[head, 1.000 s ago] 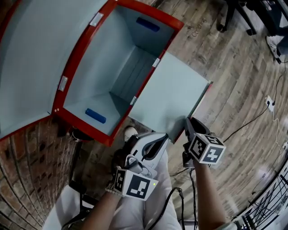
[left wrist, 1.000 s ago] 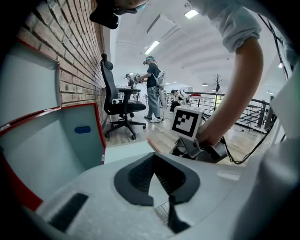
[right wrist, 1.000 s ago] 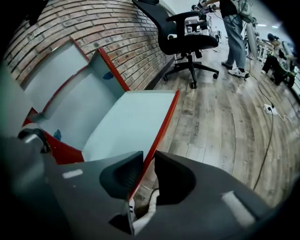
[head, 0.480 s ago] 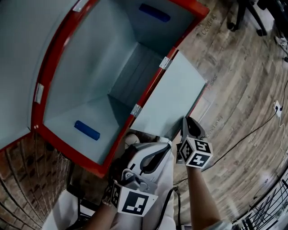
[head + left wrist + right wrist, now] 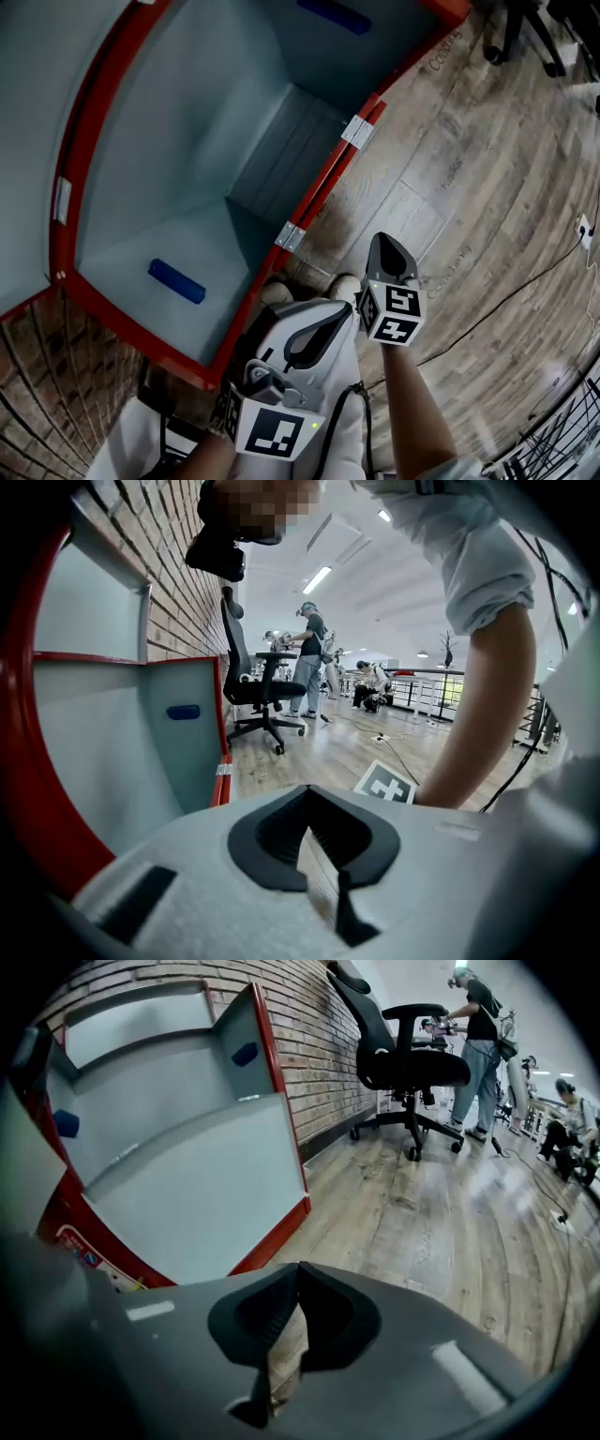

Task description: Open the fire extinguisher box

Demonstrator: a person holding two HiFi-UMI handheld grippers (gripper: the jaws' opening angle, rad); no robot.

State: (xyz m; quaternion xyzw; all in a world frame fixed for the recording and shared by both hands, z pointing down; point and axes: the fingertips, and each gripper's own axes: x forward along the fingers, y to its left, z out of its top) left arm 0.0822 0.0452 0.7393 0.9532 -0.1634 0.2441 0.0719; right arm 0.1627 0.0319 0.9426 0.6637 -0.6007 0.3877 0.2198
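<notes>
Under us is a wooden floor (image 5: 487,169), and a brick wall (image 5: 56,375) stands behind the fire extinguisher box (image 5: 66,253). The box is low at our left, against this wall, and its red frame is turned toward us.

A second ago the right door (image 5: 206,1185) showed to the head view as a broad pale panel, with the right gripper (image 5: 389,258) near its free edge. Now this door has swung further out, and the head view sees only its thin red edge along the hinges. The right gripper has come away from it and stands lower, over bare floor. Its jaws have just been closing and now meet, with nothing between them. The left gripper (image 5: 328,323) hangs near our legs, also with its jaws together and empty.

The left door (image 5: 37,112) also stands wide. The pale inside is plain to see, with a blue pad (image 5: 176,281) on one wall; we see no extinguisher there. We judge that the opening is practically finished.
</notes>
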